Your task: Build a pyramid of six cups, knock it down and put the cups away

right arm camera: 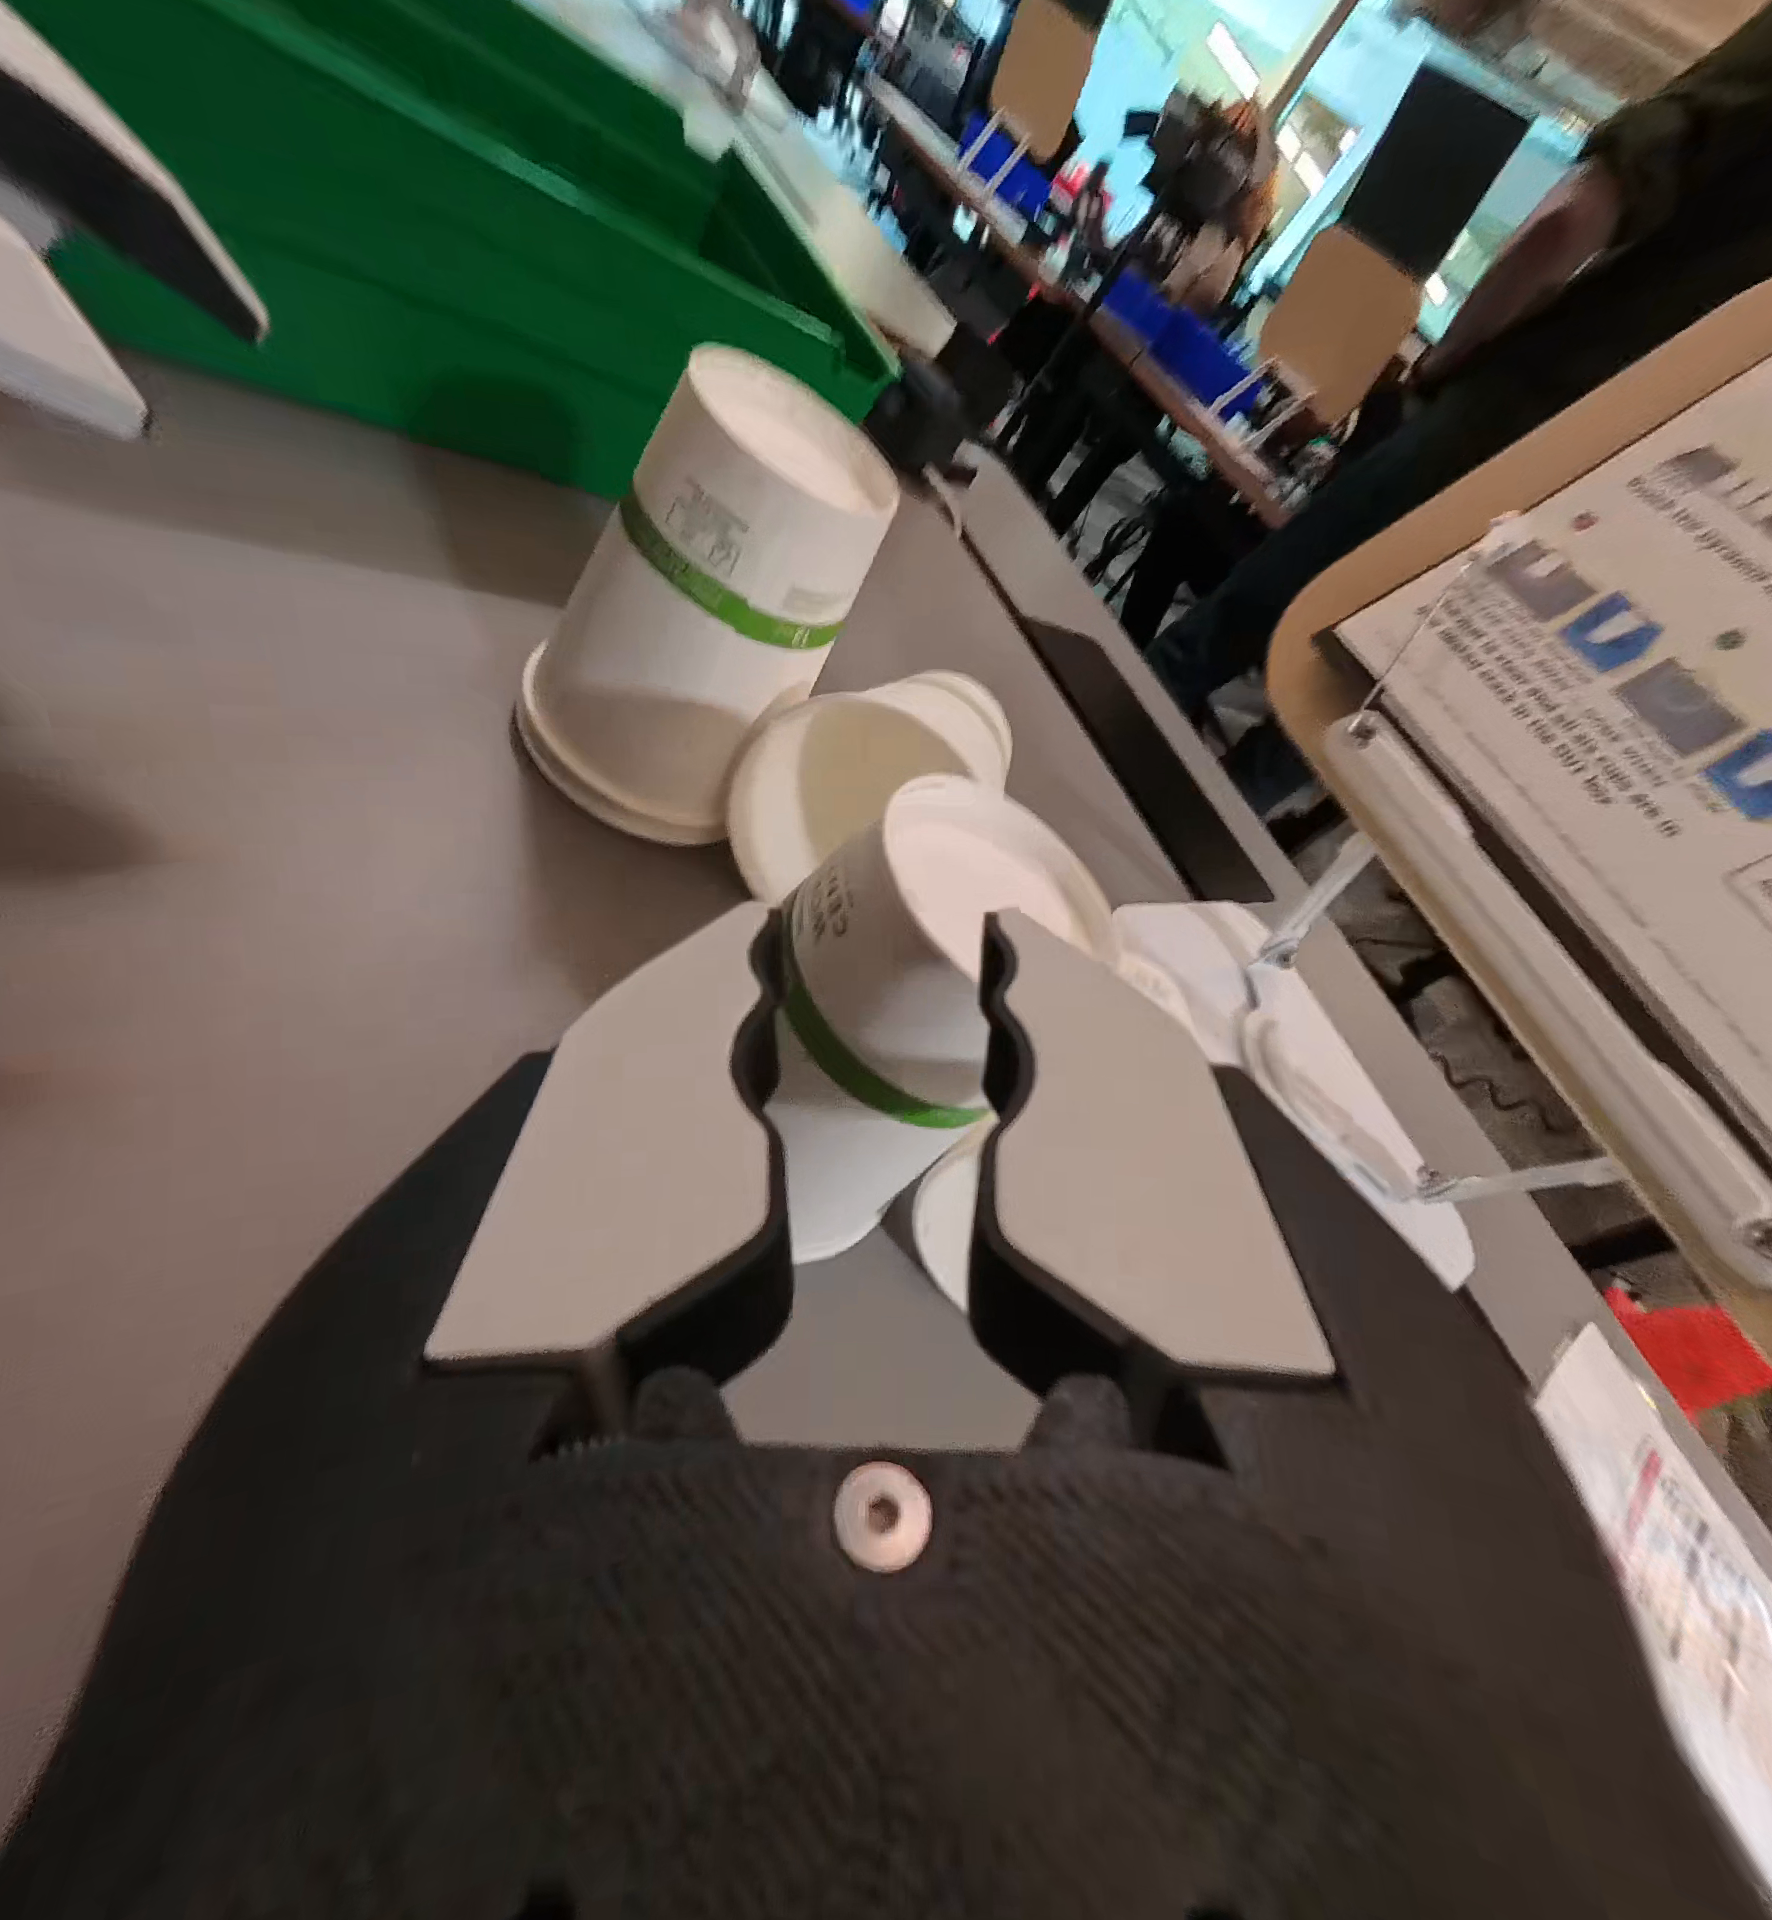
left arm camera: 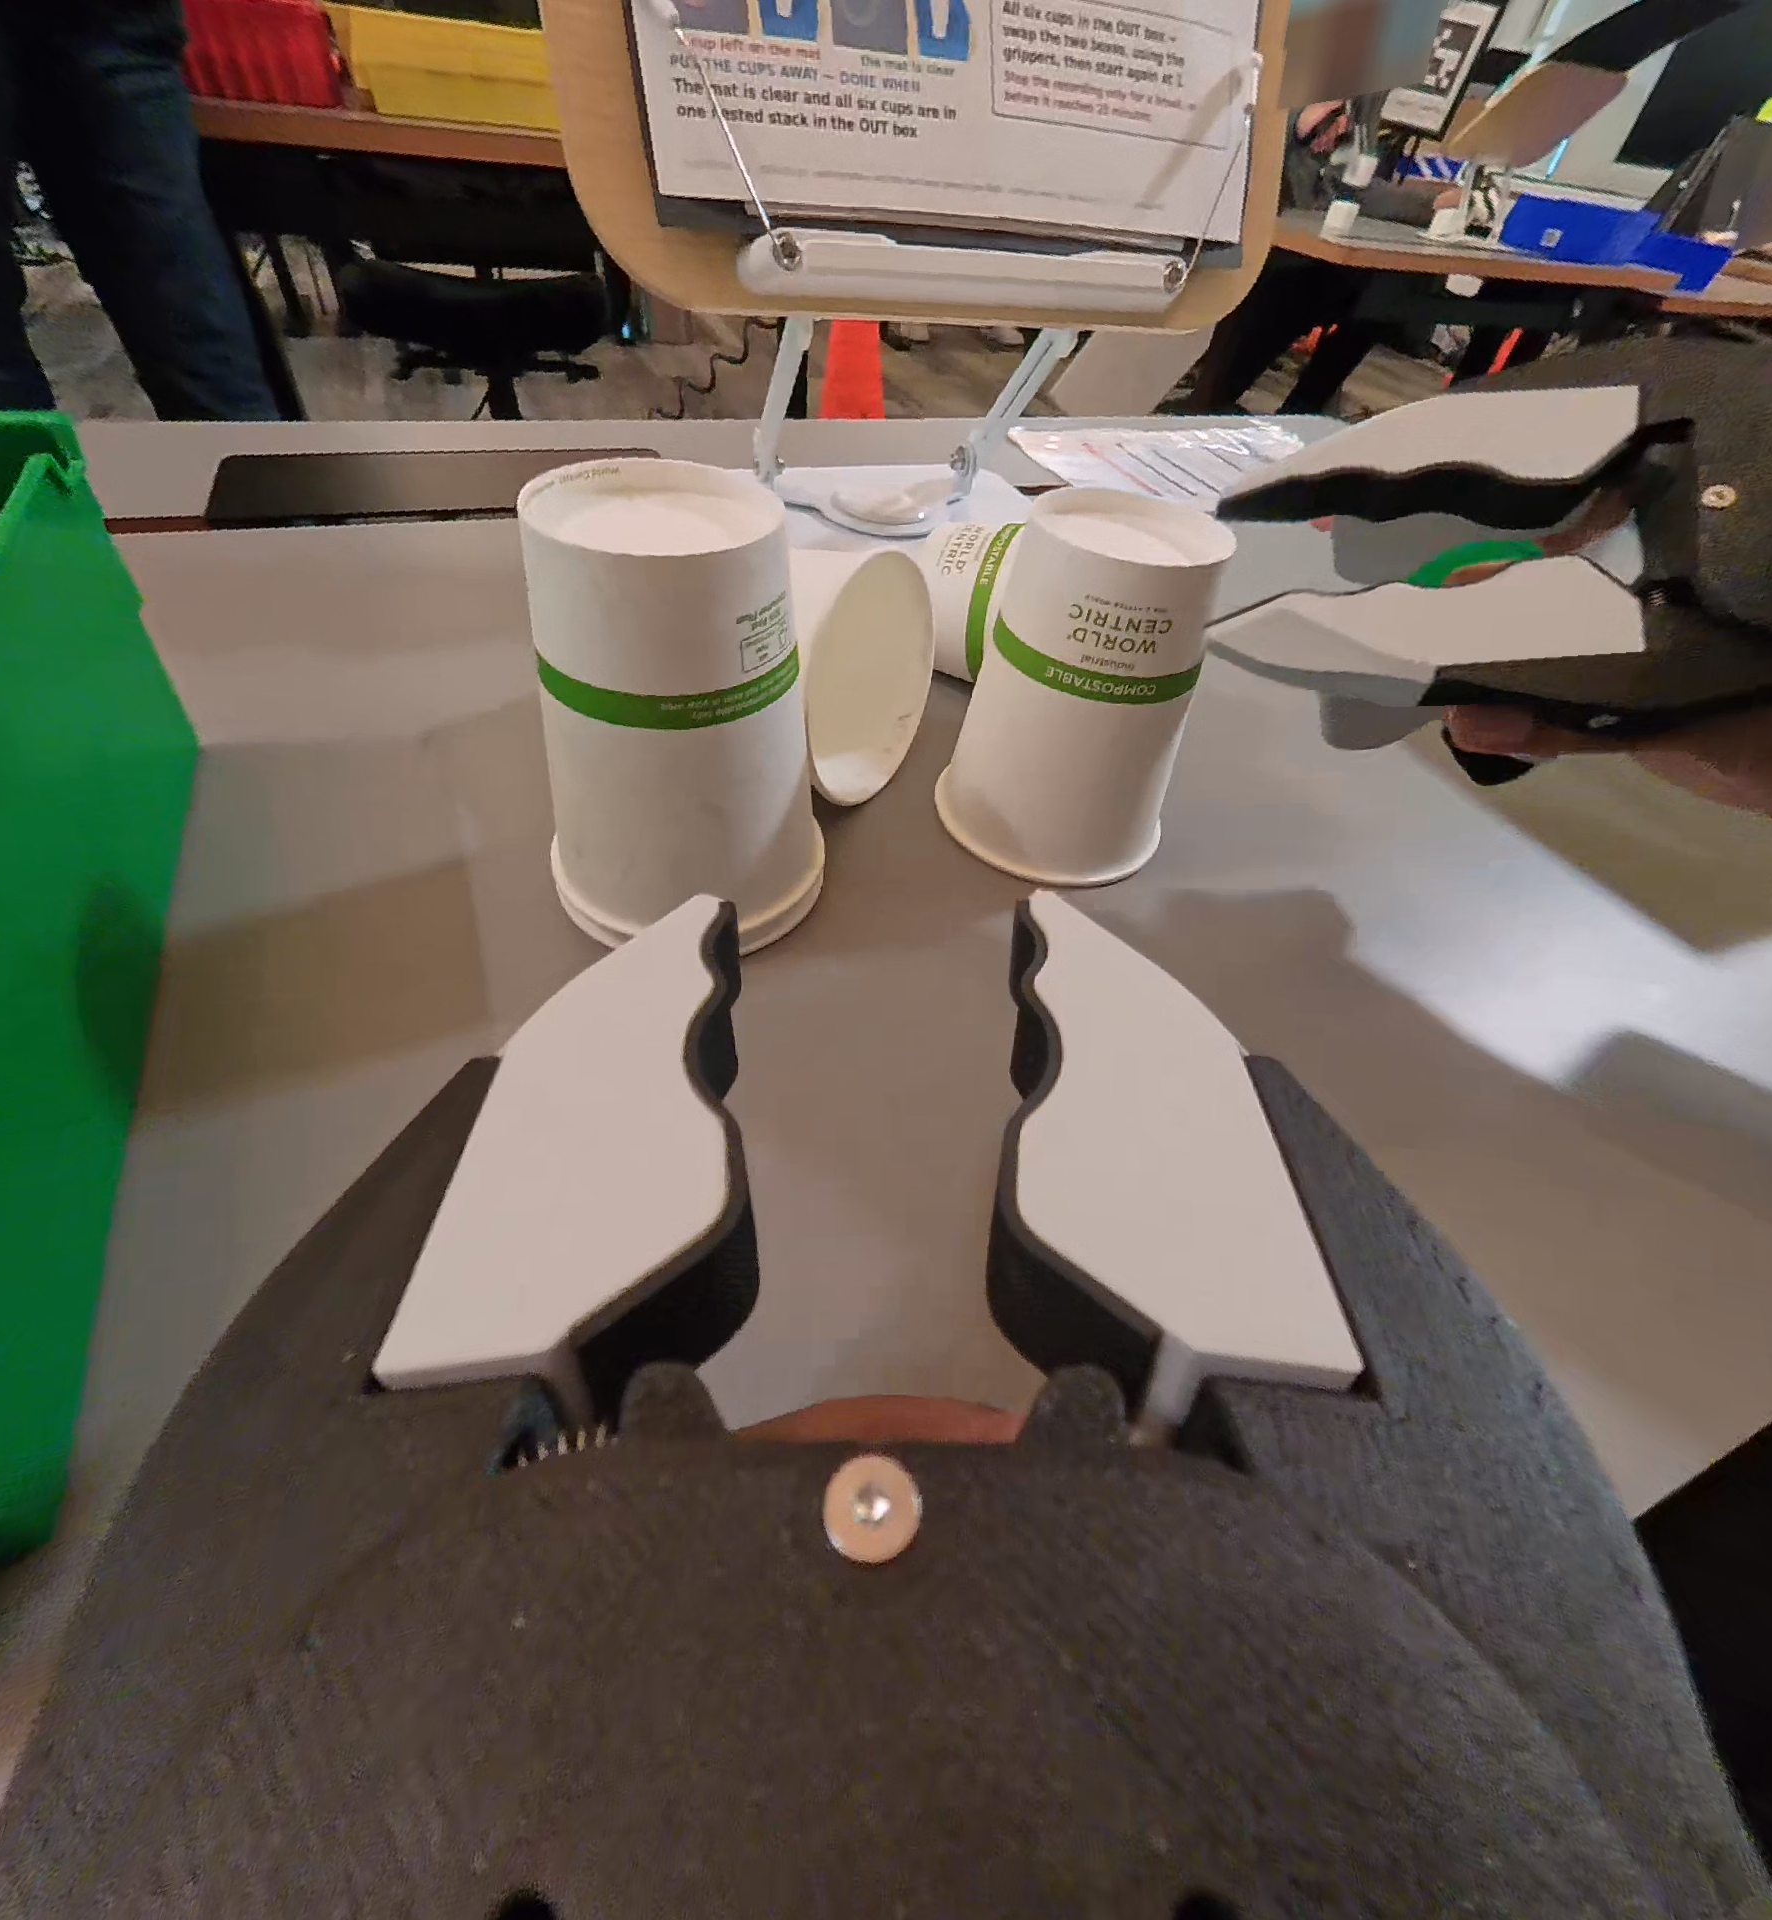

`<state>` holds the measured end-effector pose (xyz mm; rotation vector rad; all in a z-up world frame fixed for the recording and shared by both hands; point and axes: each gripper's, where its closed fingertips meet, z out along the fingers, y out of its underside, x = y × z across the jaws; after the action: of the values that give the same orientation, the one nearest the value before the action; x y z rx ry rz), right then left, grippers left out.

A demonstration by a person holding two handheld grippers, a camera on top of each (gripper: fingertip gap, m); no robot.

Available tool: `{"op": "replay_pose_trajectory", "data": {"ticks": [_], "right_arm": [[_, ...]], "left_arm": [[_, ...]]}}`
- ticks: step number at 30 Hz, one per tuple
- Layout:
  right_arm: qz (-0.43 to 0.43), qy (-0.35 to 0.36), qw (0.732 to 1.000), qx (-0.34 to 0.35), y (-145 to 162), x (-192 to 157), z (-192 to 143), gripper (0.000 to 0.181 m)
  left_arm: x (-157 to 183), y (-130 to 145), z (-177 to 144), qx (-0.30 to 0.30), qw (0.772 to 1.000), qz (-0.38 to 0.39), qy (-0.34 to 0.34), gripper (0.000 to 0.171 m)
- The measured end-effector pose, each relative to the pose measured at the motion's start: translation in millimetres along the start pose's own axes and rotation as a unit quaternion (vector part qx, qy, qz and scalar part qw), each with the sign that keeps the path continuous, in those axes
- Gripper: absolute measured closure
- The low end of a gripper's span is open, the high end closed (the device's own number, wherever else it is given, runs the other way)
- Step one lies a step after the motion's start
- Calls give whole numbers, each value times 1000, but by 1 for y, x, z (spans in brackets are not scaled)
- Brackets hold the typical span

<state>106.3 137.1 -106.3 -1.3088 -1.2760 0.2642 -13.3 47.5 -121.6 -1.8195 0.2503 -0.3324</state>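
The left wrist view looks level and forward across the worktop (left arm camera: pixel 1277 1039), with the paper cups (left arm camera: pixel 674 707) near at 12 o'clock and the green bin (left arm camera: pixel 30 935) at 9. The right wrist view sits closer, tilted, facing left across the same cups (right arm camera: pixel 695 623) toward that bin (right arm camera: pixel 425 260); both share the instruction board (right arm camera: pixel 1640 727).

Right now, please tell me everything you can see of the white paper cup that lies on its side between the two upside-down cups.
The white paper cup lying on its side rests on the grey table, its open mouth turned toward the left gripper. The inside looks plain white and empty, with a rolled rim. It lies between the taller upside-down nested cup stack and the single upside-down cup. Whether it touches either, I cannot tell. No gripper touches it.
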Motion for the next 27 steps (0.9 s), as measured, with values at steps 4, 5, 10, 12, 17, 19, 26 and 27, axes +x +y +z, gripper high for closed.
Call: {"op": "replay_pose_trajectory", "data": {"ticks": [4, 5, 10, 12, 17, 19, 26, 27], "right_arm": [[-62, 29, 998, -1, 3, 0, -8, 166], [-83, 27, 996, 1, 2, -2, -13, 170], [-131, 22, 991, -9, 4, -14, -32, 179], [-131, 14, 991, -18, 5, -20, -36, 179], [-88, 20, 996, 21, -23, -23, -54, 180], [-33, 24, 998, 56, -38, -20, -65, 180], [253, 22, 948, 190, -54, 10, -118, 180], [287, 16, 935, 207, -54, 13, -124, 180]], "left_arm": [[0, 6, 5, -13, 1000, -3, 6, 120], [0, 6, 6, -15, 1000, -4, 9, 120], [10, 6, 8, -19, 1000, 3, 25, 120], [14, 5, 10, -19, 999, 9, 30, 120], [24, 5, 16, -22, 998, 8, 52, 120], [29, 5, 20, -23, 998, 1, 66, 120], [81, -1, 31, -23, 975, -67, 211, 116], [92, -4, 31, -22, 967, -83, 238, 116]]}}
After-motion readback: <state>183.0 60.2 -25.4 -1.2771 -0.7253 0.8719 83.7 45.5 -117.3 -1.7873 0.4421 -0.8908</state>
